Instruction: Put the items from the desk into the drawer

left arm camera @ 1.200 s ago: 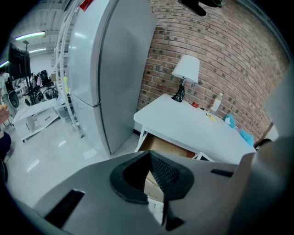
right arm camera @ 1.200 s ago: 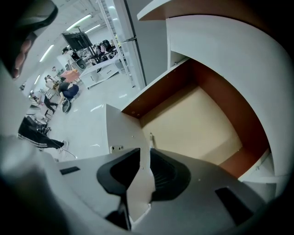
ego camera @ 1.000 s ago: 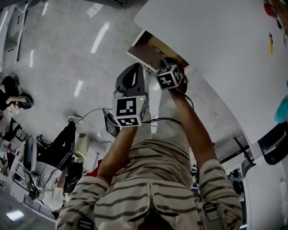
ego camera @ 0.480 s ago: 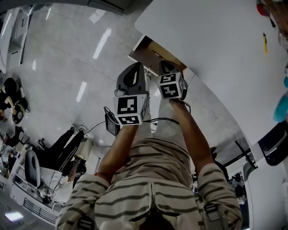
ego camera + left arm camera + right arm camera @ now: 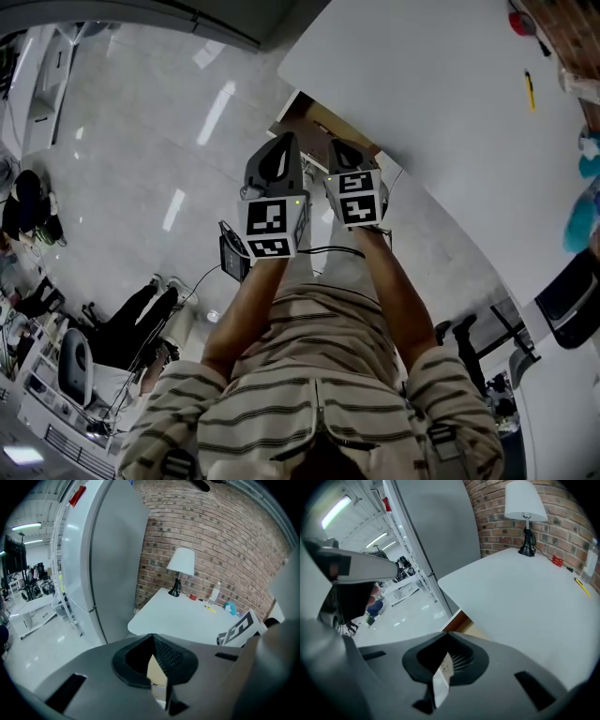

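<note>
While the person in the striped shirt [image 5: 309, 394] reaches both forearms forward, the left hand-held gripper [image 5: 152, 638] and the right hand-held gripper [image 5: 446, 638] hang side by side, near each other but not touching, above the open drawer [image 5: 314, 114]. That drawer juts out from under the near edge of the white surface [image 5: 441, 84] and shows a brown inside. In the left gripper view the jaws are brought together at the tips with nothing pinched there; a strip of tan shows through the gap behind them. The right one's jaws have just been closing and meet at the tips as well, with no item clamped there. A thin pale sliver shows in the gap behind them, and I cannot tell what it is. The things to be put away lie well apart from the drawer, toward the far end of the surface: a yellow pen [image 5: 530, 89], a red item [image 5: 518, 21] and teal objects [image 5: 581, 225] at the head view's right edge. A white-shaded lamp [image 5: 525, 513] stands at that far end by the brick wall [image 5: 220, 536], with a clear bottle [image 5: 215, 592] near it.
</note>
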`<state>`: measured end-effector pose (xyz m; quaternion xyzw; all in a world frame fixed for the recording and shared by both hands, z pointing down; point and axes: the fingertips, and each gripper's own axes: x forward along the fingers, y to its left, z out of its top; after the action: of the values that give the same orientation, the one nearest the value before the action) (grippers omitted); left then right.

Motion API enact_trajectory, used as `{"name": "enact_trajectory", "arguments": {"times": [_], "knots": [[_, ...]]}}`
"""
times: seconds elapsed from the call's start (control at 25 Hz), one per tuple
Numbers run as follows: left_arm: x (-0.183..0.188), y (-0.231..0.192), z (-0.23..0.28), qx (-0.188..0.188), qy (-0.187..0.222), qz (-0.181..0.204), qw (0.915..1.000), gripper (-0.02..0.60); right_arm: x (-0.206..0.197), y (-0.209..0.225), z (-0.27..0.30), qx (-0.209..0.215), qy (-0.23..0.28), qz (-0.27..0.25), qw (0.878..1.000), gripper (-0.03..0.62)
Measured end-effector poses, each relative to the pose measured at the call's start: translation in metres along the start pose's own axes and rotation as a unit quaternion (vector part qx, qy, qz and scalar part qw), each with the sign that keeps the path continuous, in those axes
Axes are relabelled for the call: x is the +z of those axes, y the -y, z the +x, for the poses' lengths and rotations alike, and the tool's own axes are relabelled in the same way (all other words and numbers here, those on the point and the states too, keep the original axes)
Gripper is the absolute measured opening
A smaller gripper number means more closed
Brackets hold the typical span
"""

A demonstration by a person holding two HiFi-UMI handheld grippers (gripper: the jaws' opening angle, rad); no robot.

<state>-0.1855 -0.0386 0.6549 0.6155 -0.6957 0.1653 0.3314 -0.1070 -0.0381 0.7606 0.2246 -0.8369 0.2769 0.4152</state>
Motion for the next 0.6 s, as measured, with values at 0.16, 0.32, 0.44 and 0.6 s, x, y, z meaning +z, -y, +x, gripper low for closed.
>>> {"name": "enact_trajectory", "arguments": {"times": [0.16,0.32,0.44,0.6], "knots": [[0.013,0.007,-0.004,-0.004,0.011,0.006,0.9999,0.005,0.017,-0.004,-0.019,0.003,0.023,0.007,1.0,0.011],[0.03,0.013,-0.006,-0.006,0.027,0.011,0.9995,0.005,0.039,-0.005,-0.037,0.003,0.051,0.007,0.999,0.011],[0.042,0.018,-0.006,-0.007,0.037,0.016,0.9992,0.005,0.054,-0.002,-0.051,0.002,0.072,0.01,0.997,0.012],[0.055,0.025,-0.011,-0.008,0.049,0.021,0.9985,0.005,0.07,-0.001,-0.069,0.0,0.094,0.007,0.996,0.012]]}}
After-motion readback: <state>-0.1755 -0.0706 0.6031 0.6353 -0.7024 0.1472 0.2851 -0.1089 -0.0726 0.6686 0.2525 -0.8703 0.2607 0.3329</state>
